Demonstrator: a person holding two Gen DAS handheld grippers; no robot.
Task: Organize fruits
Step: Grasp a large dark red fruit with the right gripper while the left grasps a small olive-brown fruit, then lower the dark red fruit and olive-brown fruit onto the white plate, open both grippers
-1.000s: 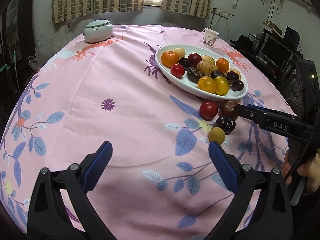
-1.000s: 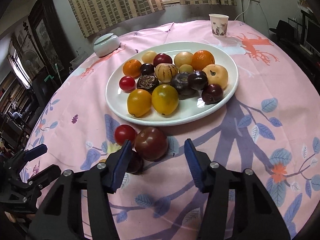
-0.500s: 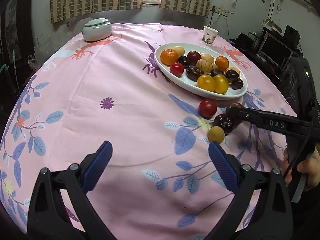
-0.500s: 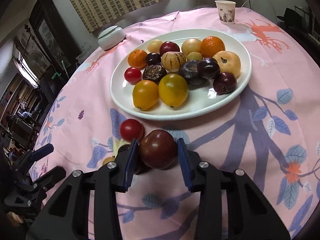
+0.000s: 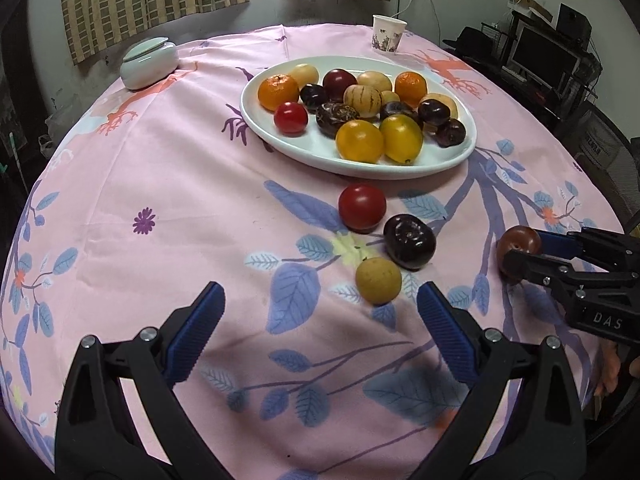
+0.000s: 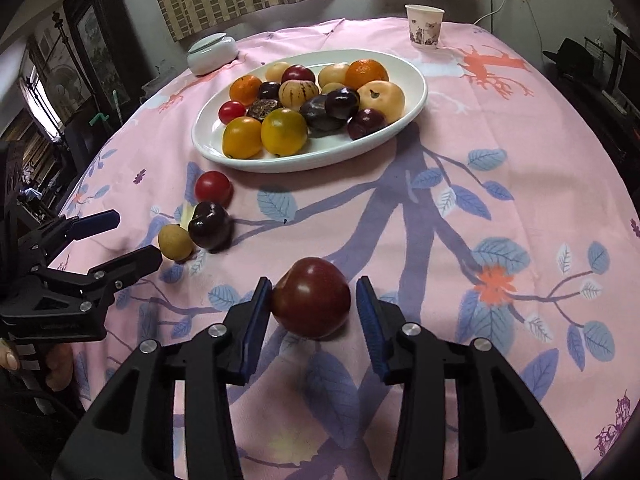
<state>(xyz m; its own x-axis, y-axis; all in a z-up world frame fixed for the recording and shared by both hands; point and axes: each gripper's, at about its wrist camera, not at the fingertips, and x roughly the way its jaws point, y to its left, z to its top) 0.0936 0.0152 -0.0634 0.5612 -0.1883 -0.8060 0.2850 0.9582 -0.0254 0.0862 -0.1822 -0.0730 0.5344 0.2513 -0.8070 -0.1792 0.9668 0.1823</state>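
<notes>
A dark red fruit (image 6: 312, 300) rests on the pink cloth between the jaws of my right gripper (image 6: 314, 296). Those jaws are opening: the left pad just touches the fruit and a gap shows at the right pad. The left wrist view shows the same fruit (image 5: 520, 240) at the right gripper's (image 5: 524, 248) tips. My left gripper (image 5: 320, 300) is open and holds nothing. Just ahead of it lie a tan round fruit (image 5: 378, 280), a dark plum (image 5: 410, 240) and a red tomato (image 5: 362, 206). Beyond them a white oval plate (image 5: 312, 148) holds several fruits.
A paper cup (image 5: 389, 34) stands at the far edge of the table and a pale lidded jar (image 5: 149, 62) at the far left. A person's hand (image 6: 56, 372) holds the left gripper (image 6: 136, 236). Shelves and a monitor stand beyond the table's right edge.
The right gripper shut on the dark red fruit, drew it away from the other loose fruits toward the near side, and has now loosened. The left gripper moved closer to the loose fruits.
</notes>
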